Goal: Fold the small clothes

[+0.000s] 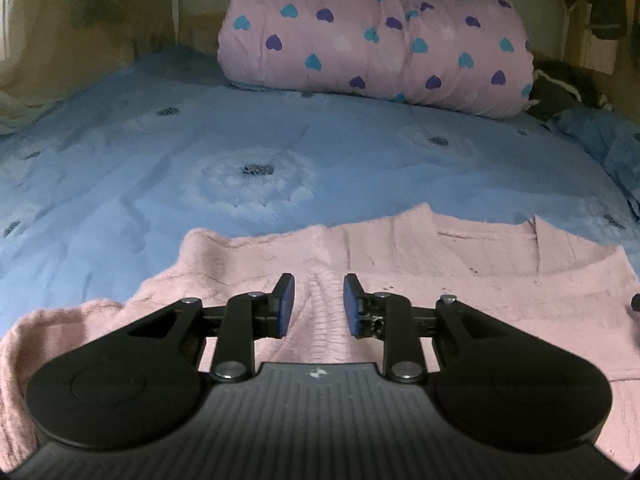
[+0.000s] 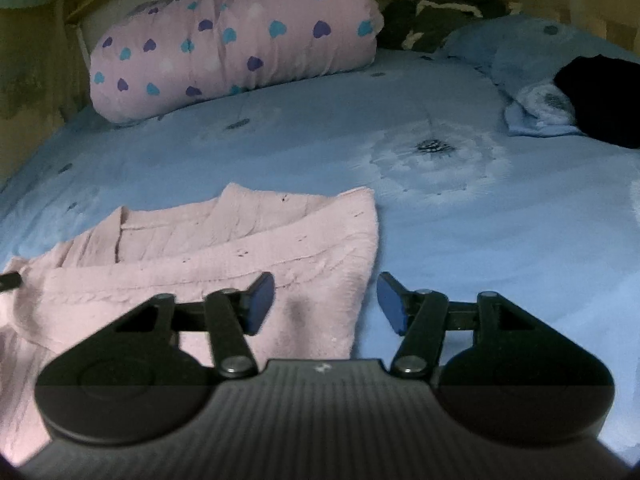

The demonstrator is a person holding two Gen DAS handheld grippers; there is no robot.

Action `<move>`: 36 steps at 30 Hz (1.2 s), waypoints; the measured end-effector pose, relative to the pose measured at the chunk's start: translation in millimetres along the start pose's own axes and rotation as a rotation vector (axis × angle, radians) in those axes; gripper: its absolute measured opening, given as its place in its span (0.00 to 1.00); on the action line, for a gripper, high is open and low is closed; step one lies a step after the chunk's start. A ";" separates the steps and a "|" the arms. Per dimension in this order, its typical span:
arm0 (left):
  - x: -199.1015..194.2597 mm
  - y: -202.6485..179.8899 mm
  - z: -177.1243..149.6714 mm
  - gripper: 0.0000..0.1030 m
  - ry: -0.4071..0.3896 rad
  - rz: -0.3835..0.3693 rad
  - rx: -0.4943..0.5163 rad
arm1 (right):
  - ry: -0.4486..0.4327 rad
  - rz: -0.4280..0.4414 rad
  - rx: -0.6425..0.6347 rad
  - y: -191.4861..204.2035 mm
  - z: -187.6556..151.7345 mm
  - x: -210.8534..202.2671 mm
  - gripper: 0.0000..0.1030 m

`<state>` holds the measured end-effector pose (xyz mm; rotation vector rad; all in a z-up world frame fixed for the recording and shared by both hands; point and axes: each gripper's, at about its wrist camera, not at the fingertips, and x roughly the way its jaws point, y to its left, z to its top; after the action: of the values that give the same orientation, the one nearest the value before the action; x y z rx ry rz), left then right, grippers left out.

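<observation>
On the bed (image 2: 460, 240), my pink sweater (image 2: 224, 272) lies partly folded; both hand-held grippers, left (image 1: 319, 306) and right (image 2: 326, 304), hang open, empty; more folds remain.

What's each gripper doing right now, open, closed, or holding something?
Left gripper: open, holding nothing, above the pink knitted sweater.
Right gripper: open, holding nothing, over the sweater's right edge.

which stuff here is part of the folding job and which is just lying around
Job: pink knitted sweater, left gripper, right gripper.

Lying about: pink rolled quilt with hearts, black cloth, dark bundle by the pillow, blue flowered bedsheet.
</observation>
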<state>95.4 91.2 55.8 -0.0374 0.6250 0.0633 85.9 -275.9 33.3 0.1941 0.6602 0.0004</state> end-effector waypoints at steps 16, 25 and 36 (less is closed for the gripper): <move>30.9 1.4 -17.1 0.30 0.117 -0.024 -0.021 | 0.043 -0.055 -0.075 3.4 -15.9 16.0 0.32; -19.5 21.4 -4.3 0.50 0.102 0.028 -0.053 | 0.023 -0.010 -0.070 5.3 -16.5 -9.8 0.35; -95.0 89.9 10.6 0.50 0.072 0.146 -0.055 | 0.043 0.130 0.048 11.7 -40.9 -70.9 0.43</move>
<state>18.4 176.8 118.6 -0.0471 0.6977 0.2215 5.7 -261.5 46.9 0.2836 0.6895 0.1134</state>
